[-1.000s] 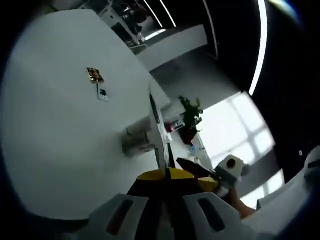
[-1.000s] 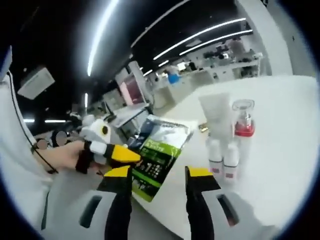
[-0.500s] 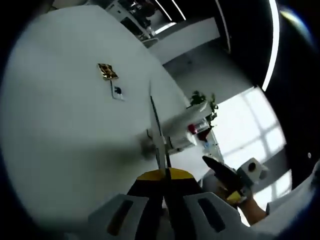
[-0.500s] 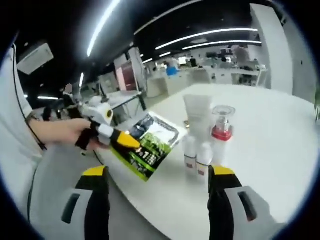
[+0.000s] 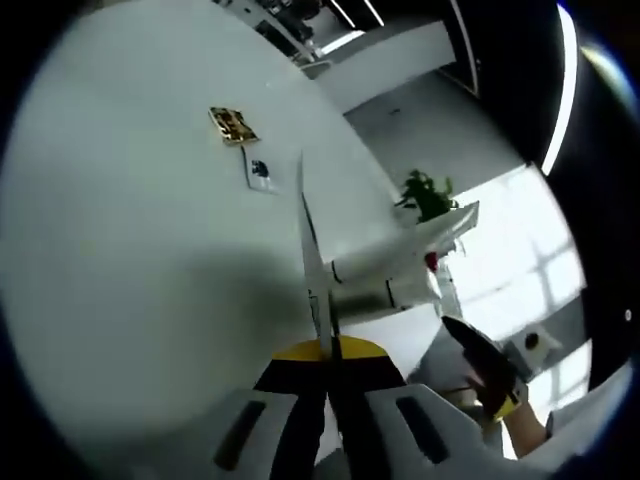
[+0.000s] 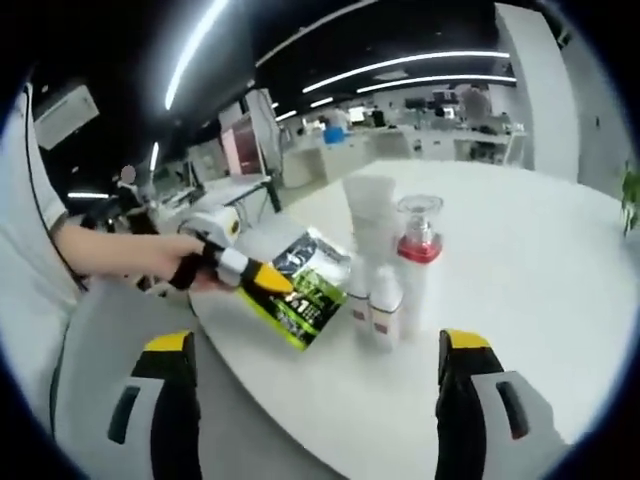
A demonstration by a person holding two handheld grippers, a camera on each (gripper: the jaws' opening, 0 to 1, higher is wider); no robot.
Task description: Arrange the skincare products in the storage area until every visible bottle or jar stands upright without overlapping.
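White table [image 6: 560, 260]; sachet [image 6: 300, 290] in left tongs [image 6: 268, 283].

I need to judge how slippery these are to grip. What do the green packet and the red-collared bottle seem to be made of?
The packet, held in the left gripper, looks like glossy printed plastic film: it is thin and catches the light. The bottle has a clear, see-through cap that looks like hard plastic above a red collar; its pale body could be plastic or frosted glass.
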